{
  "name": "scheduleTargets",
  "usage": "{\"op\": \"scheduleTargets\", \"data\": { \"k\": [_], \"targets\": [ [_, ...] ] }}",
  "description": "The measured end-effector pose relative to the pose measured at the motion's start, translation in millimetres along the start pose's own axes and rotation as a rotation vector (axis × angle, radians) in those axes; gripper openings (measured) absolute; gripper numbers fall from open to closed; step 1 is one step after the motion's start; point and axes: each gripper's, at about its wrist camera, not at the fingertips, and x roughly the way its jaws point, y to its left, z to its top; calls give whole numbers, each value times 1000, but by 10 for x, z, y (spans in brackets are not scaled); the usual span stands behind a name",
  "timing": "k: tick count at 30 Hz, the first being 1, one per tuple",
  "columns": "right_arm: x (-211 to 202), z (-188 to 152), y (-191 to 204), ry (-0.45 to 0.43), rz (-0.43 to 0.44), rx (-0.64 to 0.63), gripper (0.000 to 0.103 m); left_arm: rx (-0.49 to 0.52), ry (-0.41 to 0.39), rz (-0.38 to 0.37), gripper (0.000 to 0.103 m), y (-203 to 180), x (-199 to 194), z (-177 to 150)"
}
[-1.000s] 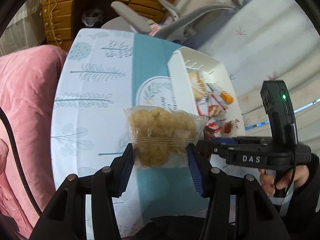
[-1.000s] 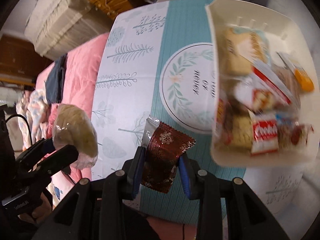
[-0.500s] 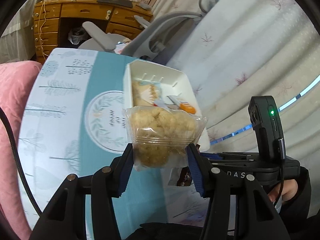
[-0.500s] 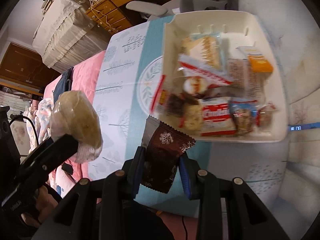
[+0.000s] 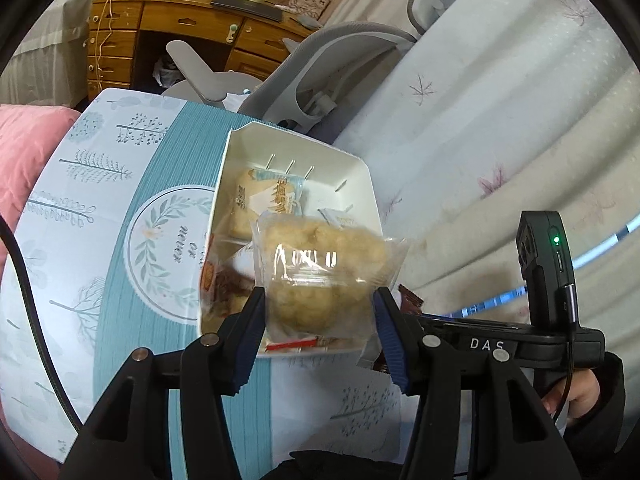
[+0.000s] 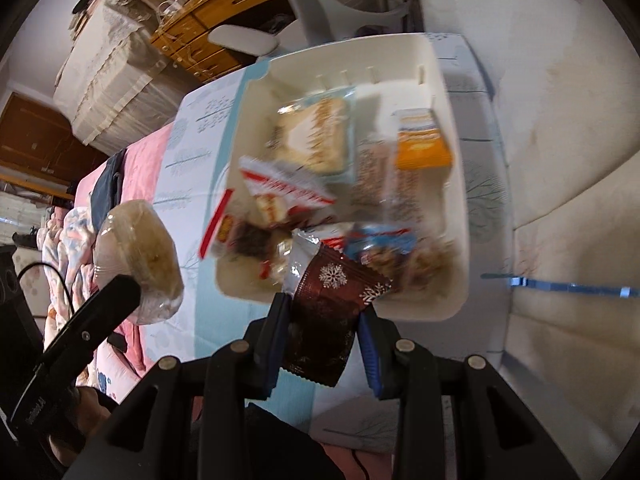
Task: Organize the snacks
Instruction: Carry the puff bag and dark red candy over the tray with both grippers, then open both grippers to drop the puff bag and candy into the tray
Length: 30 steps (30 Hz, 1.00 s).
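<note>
Squarely between left gripper [image 5: 318, 312] pads, clear-wrapped pastry [image 5: 320, 276].

Left wrist view: clear-wrapped pastry [image 5: 320, 276] covers most of the white bin [image 5: 362, 172] interior, so the packets behind it can't be identified; dark brown packet [image 5: 410, 303] only peeks out past the right pad. Right wrist view: bin contents [image 6: 344, 184] are motion-blurred, labels unreadable. Left gripper [image 6: 120, 292] is seen side-on, far finger hidden.

Grey office chair [image 5: 320, 60] beside wooden desk [image 5: 168, 28].
</note>
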Motion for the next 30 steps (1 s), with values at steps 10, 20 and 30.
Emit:
{"op": "scheduleTargets", "data": {
  "k": [10, 20, 30],
  "targets": [
    [31, 211, -436, -62, 35, 144, 35, -21, -33, 47, 59, -97, 132, 62],
    [-90, 107, -295, -122, 32, 98, 67, 51, 12, 124, 74, -148, 98, 95],
    [-94, -465, 63, -176, -16, 119, 81, 169, 35, 110, 98, -18, -319, -84]
  ]
}}
